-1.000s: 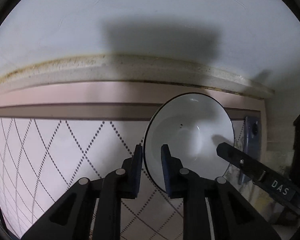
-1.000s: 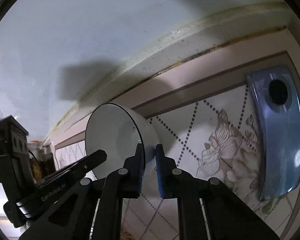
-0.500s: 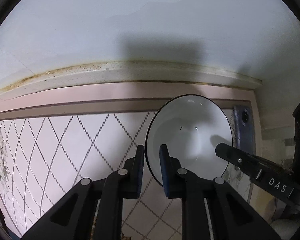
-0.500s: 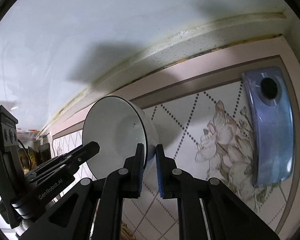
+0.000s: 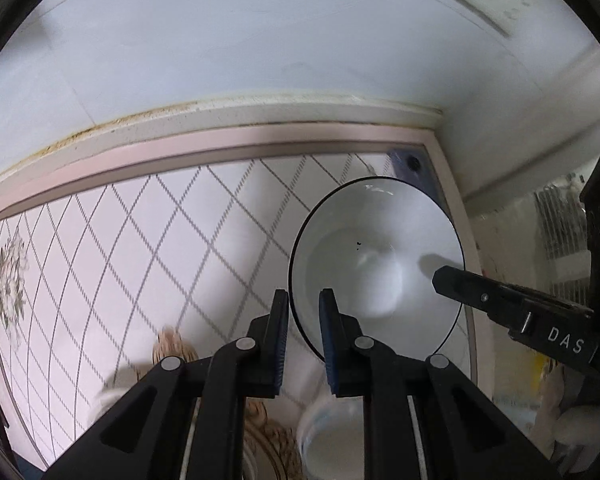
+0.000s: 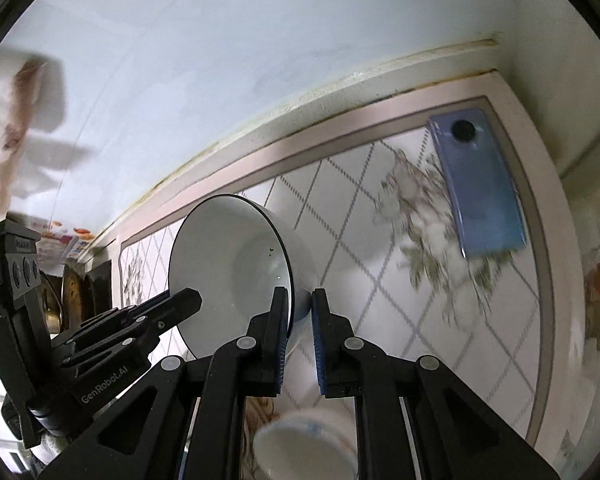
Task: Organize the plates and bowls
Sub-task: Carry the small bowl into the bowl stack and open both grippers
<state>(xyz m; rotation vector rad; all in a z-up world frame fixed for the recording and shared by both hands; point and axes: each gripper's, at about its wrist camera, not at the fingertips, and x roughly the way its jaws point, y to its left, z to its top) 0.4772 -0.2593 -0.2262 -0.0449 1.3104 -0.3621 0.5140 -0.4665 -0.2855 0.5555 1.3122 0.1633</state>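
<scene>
Grip: white bowl (image 5: 378,256) is pinched at opposite rim edges by left gripper (image 5: 303,334) and right gripper (image 6: 300,336).
Bearing: second bowl (image 6: 306,446) is seen low and near, beneath the held one.

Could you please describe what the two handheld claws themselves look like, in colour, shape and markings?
Both are matte black. The left claw and right claw each have two flat fingers with blue ribbed pads, on angular linkage arms with silver pivot rivets. White lettering reads "DAS" on the right one, "GenRobot.AI" on the left. No cables or sleeves show.

A white bowl (image 5: 376,264) with a thin dark rim

It is tipped on its side, up in the air, with a tiny dark speck inside.
</scene>
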